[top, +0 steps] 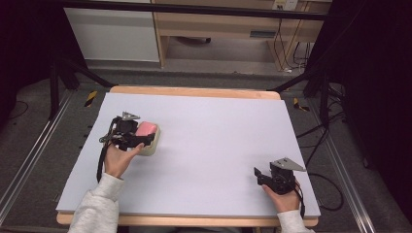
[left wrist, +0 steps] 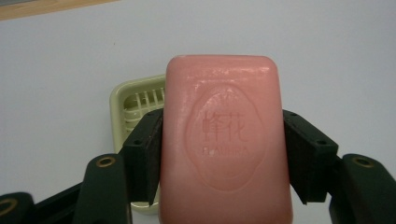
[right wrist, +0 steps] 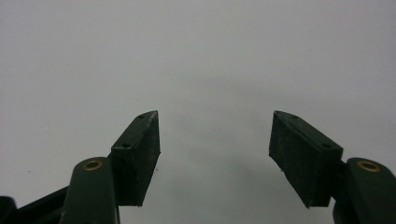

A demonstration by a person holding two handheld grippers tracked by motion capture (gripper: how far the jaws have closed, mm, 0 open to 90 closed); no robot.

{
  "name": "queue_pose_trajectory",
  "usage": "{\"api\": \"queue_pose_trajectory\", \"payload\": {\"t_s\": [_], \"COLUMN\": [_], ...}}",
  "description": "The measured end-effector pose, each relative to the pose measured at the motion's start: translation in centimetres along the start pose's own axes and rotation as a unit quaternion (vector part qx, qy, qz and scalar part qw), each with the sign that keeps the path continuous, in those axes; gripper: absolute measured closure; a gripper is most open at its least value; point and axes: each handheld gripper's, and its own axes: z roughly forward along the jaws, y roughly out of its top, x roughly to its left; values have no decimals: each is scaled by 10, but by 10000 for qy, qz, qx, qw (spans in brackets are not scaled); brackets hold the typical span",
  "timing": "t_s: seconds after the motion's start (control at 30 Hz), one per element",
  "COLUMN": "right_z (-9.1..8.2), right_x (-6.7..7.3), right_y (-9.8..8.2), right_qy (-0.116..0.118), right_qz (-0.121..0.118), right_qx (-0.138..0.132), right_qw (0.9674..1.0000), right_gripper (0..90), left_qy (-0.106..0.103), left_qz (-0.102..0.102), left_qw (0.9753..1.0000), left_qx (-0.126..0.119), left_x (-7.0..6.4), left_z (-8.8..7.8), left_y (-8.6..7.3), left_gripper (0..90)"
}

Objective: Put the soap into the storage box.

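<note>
Surface (top: pixel 204 145): pale, wood-edged, on a grey floor.
Left gripper (left wrist: pixel 223 156): jaws clamped on both long sides of a pink soap bar (left wrist: pixel 224 140), above a cream soap dish (left wrist: pixel 135 100) near the surface's left edge.
Right gripper (right wrist: pixel 215 154): jaws wide apart, holding nothing.

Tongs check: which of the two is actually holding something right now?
The left tongs, shut on the pink soap bar over the pale green soap dish. The right tongs stand open above bare table, nothing between their jaws.
</note>
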Motion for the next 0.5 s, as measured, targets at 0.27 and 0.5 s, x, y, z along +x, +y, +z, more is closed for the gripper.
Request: {"api": "queue_pose_trajectory", "payload": {"t_s": [0.27, 0.5], "right_z": [0, 0], "right_x": [0, 0], "right_y": [0, 0], "right_qy": [4, 9], "right_qz": [15, 23], "right_qx": [3, 1], "right_qw": [10000, 10000], "right_gripper": [336, 335], "left_qy": [103, 145], "left_qz": [-115, -211], "left_qw": [9999, 9997], "left_qx": [9, -16], "left_x": [9, 16], "left_z": [8, 16], "left_y": [2, 1], "left_gripper": [373, 373]}}
